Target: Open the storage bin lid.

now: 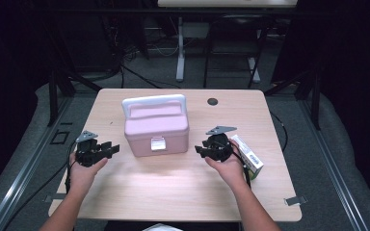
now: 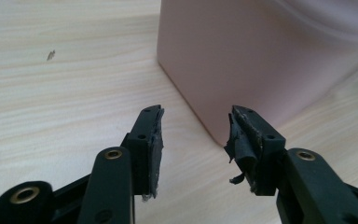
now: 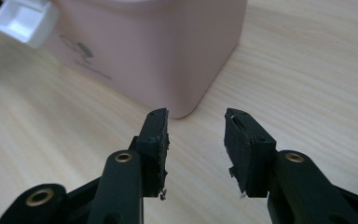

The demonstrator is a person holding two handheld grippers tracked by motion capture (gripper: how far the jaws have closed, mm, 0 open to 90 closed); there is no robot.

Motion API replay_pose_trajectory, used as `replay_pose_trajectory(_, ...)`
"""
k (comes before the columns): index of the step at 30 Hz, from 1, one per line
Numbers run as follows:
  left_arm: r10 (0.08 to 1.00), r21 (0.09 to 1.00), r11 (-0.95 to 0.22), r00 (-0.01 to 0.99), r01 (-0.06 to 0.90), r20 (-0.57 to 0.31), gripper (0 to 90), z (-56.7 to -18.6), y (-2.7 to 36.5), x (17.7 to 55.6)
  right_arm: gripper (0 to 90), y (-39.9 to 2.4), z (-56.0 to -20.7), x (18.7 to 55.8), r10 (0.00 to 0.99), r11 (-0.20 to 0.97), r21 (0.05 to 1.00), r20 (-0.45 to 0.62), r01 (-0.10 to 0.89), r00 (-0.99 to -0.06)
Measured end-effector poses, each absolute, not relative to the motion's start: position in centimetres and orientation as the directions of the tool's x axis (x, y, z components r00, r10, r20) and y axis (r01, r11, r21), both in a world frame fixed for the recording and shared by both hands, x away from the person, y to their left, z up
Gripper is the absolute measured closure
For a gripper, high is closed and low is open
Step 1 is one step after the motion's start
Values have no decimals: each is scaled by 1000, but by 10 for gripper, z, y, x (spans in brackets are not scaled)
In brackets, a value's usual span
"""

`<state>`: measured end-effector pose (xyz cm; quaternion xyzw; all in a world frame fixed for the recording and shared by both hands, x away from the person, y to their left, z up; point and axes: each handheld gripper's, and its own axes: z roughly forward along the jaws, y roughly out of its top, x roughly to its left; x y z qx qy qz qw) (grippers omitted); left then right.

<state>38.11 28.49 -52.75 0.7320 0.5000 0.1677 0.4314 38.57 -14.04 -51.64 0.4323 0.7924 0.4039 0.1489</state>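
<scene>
Hands come in from the near edge of a pale wooden bench (image 1: pixel 183 192), each holding a black claw, and flank a pink box (image 1: pixel 156 126) at the middle. The left claw (image 1: pixel 110 148) sits low at the box's left, forearm angled up from the bottom edge, its tips aimed at the box's near left corner. The right claw (image 1: pixel 200 150) mirrors it on the other side, aimed at the near right corner. Neither touches the box. In the left gripper view the left claw (image 2: pixel 195 135) stands spread with bare bench between its worn pads, and the right gripper view shows the right claw (image 3: pixel 196 135) likewise spread on nothing.

The box stands upright and closed, its long side running across the bench, its white latch (image 1: pixel 158 144) facing the person and its pale handle (image 1: pixel 154 103) lying along the far edge of the lid. A white and green carton (image 1: pixel 248 156) lies just behind the right hand (image 1: pixel 230 166), partly covered by it, its print too small to read. The gripper views cut off the box's top, and the room beyond the bench is too dark to make out.
</scene>
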Motion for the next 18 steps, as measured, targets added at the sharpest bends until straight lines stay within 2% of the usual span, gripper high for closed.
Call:
replay_pose_trajectory(10,869,802,-127,455,584,-193,585,-529,264,407,542,-124,-526,416,859,204,814,117,544,-498)
replay_pose_trajectory(12,871,806,-128,455,578,-188,616,-529,263,408,541,-123,-527,419,862,191,818,125,543,-492)
replay_pose_trajectory(13,874,808,-125,449,575,-185,618,-529,262,410,541,-121,-530,425,876,179,818,121,547,-466)
replay_pose_trajectory(18,868,809,-121,456,576,-195,630,-533,263,414,541,-119,-530,437,882,167,823,122,542,-456)
